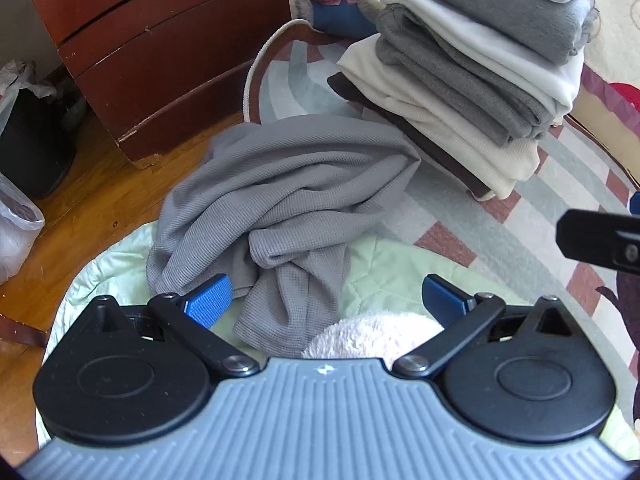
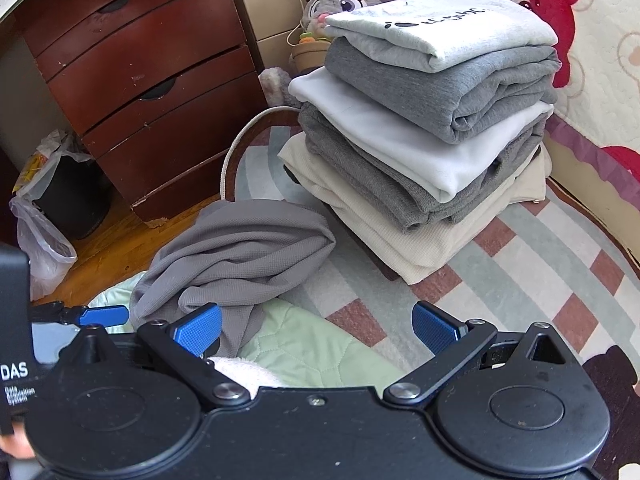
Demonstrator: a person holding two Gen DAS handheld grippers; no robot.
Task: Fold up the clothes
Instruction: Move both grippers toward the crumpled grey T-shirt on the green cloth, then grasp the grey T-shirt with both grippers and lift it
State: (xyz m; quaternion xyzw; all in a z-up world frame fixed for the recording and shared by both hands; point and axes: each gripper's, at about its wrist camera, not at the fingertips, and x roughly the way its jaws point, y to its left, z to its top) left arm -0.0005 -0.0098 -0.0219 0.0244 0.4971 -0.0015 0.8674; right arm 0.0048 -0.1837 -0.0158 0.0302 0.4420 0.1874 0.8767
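Both grippers empty. Left gripper [image 1: 326, 298]: fingers spread wide, nothing between them; the crumpled grey waffle-knit garment [image 1: 280, 196] lies just ahead, its lower edge reaching between the blue pads [image 1: 208, 300] without being pinched. Right gripper [image 2: 316, 326]: fingers likewise wide apart, holding nothing; its left pad sits at the garment's near hem, contact uncertain.

Garment position: centre of the left wrist view, lower left of centre in the right wrist view. Bunched in a heap, partly on a pale green quilted mat [image 1: 384, 272], partly on the striped rug [image 1: 500, 216], with the far edge toward the wooden floor [image 1: 92, 208] by the red-brown drawer unit [image 1: 160, 52].

Stack of folded clothes [image 2: 424, 136]: upper right in both views, greys, white and cream, standing on the rug beside the bed edge [image 2: 592, 92]. Well apart from the loose garment in height, near it on the floor.

Something white and fluffy [image 1: 372, 332] sits close under the left gripper; cannot identify it.

Step, as judged: start of a new item. Several pieces look done; this grey one is not yet spread.

Next move calls for: finding two distinct edges or corners in the heap (hem or shoulders, not yet distinguishable), one per gripper, closing on single layers, then lifting and spreading flat on the mat. Risk: pinching several layers at once.
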